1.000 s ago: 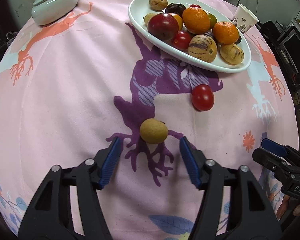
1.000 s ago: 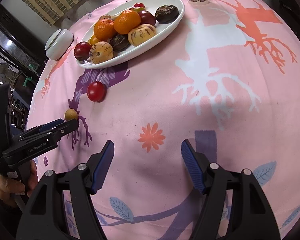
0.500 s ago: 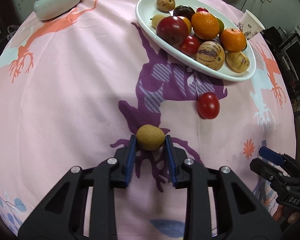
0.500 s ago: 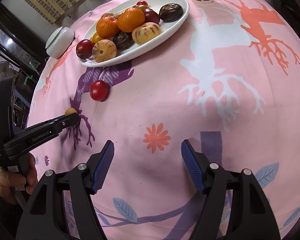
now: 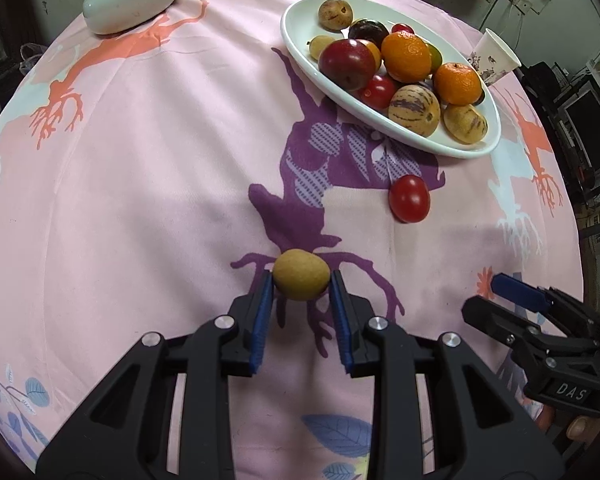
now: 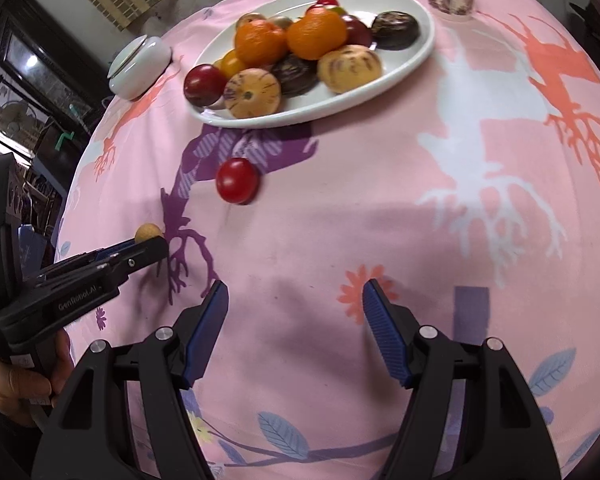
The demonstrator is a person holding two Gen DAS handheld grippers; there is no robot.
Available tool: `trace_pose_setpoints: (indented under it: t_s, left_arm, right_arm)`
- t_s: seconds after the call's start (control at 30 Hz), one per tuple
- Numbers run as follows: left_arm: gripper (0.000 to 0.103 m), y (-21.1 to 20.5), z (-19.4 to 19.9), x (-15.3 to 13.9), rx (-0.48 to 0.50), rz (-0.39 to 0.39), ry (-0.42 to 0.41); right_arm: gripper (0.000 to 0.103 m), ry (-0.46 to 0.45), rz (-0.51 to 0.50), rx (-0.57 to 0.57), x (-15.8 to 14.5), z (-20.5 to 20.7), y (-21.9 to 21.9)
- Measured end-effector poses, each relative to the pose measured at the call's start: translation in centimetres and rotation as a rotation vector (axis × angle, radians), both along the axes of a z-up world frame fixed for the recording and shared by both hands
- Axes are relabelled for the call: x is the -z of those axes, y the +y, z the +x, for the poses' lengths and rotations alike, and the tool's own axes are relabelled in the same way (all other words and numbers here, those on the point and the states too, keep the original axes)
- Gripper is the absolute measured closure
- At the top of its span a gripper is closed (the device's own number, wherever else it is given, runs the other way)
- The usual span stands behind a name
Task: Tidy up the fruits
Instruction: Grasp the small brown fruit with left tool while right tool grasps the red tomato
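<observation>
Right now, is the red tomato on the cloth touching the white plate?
No, the red tomato lies on the tablecloth apart from the white plate.

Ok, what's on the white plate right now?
The white plate holds a pile of fruit: two oranges, a dark red plum, striped pale melons, a small red tomato and dark round fruits. Anything lower in the pile is hidden.

We see a small round tan fruit (image 5: 301,275) low in the middle of the pink cloth, pinched between two blue pads. A shiny red tomato (image 5: 409,198) lies alone on the cloth at two o'clock from it. Past the tomato, at one o'clock, a white oval plate (image 5: 380,118) holds a heap of oranges, plums and striped melons.
</observation>
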State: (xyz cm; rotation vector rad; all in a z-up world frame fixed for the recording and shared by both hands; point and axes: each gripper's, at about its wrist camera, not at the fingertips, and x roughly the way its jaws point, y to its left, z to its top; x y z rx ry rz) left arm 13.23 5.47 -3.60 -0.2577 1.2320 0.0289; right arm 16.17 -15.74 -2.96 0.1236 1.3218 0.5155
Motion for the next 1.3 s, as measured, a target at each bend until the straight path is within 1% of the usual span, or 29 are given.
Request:
trace_pose_setpoints:
  t_s: [0.07, 0.17, 0.37, 0.8, 1.1, 1.23, 1.27, 1.3]
  left_arm:
    - [0.074, 0.1, -0.3, 0.1, -0.005, -0.012, 0.002]
    - [0.074, 0.2, -0.4, 0.3, -0.004, -0.006, 0.005]
    - [0.074, 0.9, -0.4, 0.8, -0.024, -0.020, 0.019]
    - [0.074, 1.5, -0.7, 1.3, -0.026, -0.031, 0.016]
    - [0.074, 1.4, -0.7, 1.3, -0.024, -0.033, 0.008]
    - [0.074, 1.5, -0.8, 1.3, -0.024, -0.035, 0.007]
    - [0.074, 1.5, -0.8, 1.3, -0.023, -0.033, 0.007]
    - [0.074, 1.5, -0.8, 1.3, -0.022, -0.031, 0.007]
  right_arm:
    - [0.033, -0.004, -0.006, -0.012, 0.0, 0.2, 0.7]
    - [0.033, -0.010, -0.013, -0.028, -0.1, 0.5, 1.5]
    - [0.033, -0.034, -0.036, -0.051, -0.3, 1.5, 3.3]
    - [0.033, -0.043, -0.066, -0.102, 0.9, 3.0, 6.4]
    - [0.033, -0.107, -0.101, -0.143, 1.0, 3.6, 8.2]
    - [0.033, -0.112, -0.106, -0.143, 1.2, 3.8, 8.5]
    - [0.037, -0.110, -0.108, -0.145, 1.2, 3.9, 8.5]
    - [0.038, -0.110, -0.113, -0.147, 1.2, 3.9, 8.5]
